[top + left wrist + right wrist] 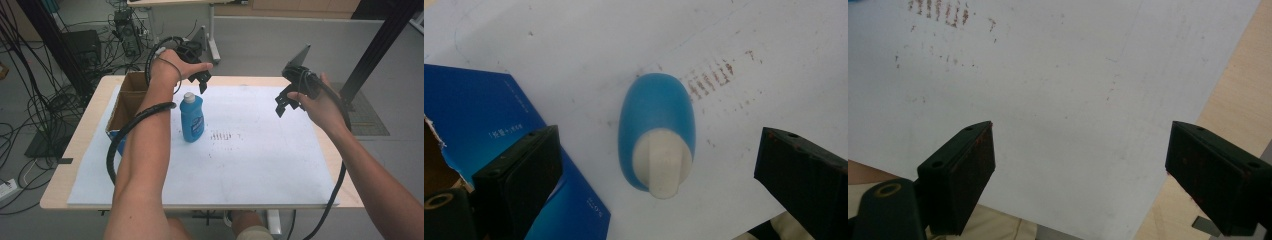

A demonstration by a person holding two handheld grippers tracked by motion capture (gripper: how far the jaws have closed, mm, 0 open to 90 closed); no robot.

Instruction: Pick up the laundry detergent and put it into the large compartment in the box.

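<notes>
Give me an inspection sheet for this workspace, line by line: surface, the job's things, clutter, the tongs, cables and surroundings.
Surface: wooden table covered by a white sheet with brownish smudges near its middle.
Job's things: blue bottle with a white cap, upright on the sheet.
Clutter: open cardboard box with blue outer sides at the table's left edge.
Tongs: left tongs hover open right above the bottle's cap; right tongs held open and empty above the sheet's right part.
Cables: a black cable winds along the left forearm; another hangs from the right tongs; loose cables lie on the floor at left.
Surroundings: grey floor, black frame posts, another table's legs behind.
</notes>
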